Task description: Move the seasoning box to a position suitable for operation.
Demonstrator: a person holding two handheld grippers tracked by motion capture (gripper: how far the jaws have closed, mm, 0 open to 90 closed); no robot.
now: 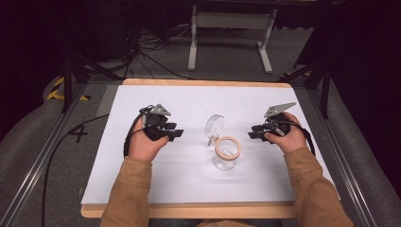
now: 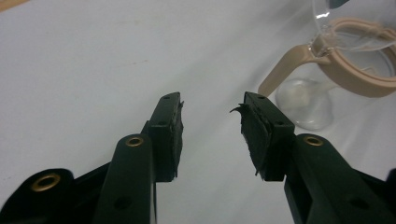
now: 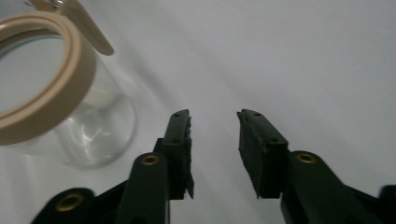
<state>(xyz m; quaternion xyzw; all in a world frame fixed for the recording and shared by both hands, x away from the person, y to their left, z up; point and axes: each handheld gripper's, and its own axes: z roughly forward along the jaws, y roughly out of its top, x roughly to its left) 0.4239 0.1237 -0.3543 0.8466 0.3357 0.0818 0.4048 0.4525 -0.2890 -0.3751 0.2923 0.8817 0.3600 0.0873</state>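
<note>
Left hand-held gripper point(image 1: 178, 134) sits left of the glass jar point(image 1: 226, 153), jaws apart, nothing between them; same in the left gripper view point(image 2: 211, 109), bare white tabletop point(image 2: 93, 60) under the gap. Right hand-held gripper point(image 1: 252, 135) sits right of the jar, jaws also apart and empty, confirmed in the right gripper view point(image 3: 214, 122). Jar stands upright mid-tabletop, between the two grippers, touching neither. Its beige rim seal point(image 1: 228, 146) faces up, and the clear hinged lid point(image 1: 214, 126) is flipped open behind the jar, standing tilted on the hinge.

Risks, as a guess: glass is slick and the jar looks light, so a one-sided push from either gripper could slide or tip it. The open lid puts weight behind the jar, which may make it topple backward if bumped. A pinch on the lid edge could slip off the smooth curve. Torn pad rubber on the left gripper's fingers point(image 2: 254, 135) may weaken the hold.

Pose: both hands rest low near the tabletop, forearms angled inward, each gripper pointing toward the jar, roughly level.
</note>
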